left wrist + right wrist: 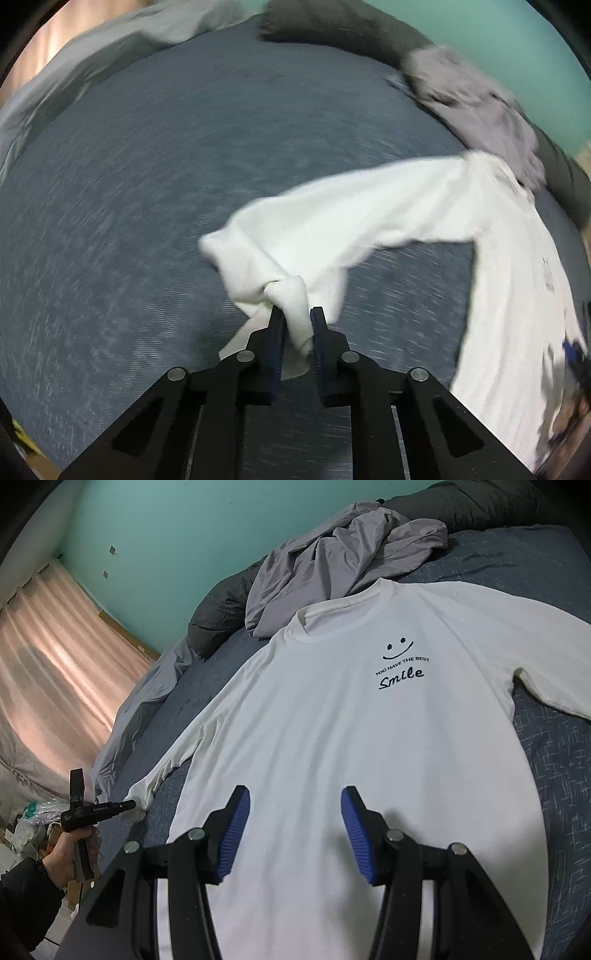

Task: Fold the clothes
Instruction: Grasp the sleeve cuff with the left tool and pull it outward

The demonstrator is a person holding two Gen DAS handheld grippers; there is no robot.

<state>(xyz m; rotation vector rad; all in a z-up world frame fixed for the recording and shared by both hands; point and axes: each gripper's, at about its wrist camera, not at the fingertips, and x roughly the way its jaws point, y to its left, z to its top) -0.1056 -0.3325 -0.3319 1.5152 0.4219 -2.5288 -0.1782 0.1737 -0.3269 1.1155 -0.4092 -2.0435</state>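
A white long-sleeved shirt (332,738) is lying face up on a blue bed (554,775), the left tongs (297,314) pinching its sleeve cuff (291,295) while the right tongs (295,801) are hovering spread above its lower front.

White long-sleeved shirt (332,746) lies face-up on the bed, "Smile" print showing; one cuff (291,306) pinched.

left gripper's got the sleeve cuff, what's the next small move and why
Probably carry the cuff inward and lay the sleeve across the white shirt's chest. The left gripper is shut on the cuff, with the sleeve stretched out to the side over the blue bedspread, while the body lies flat, print up. The right gripper hovers open above the hem, free to steady it.
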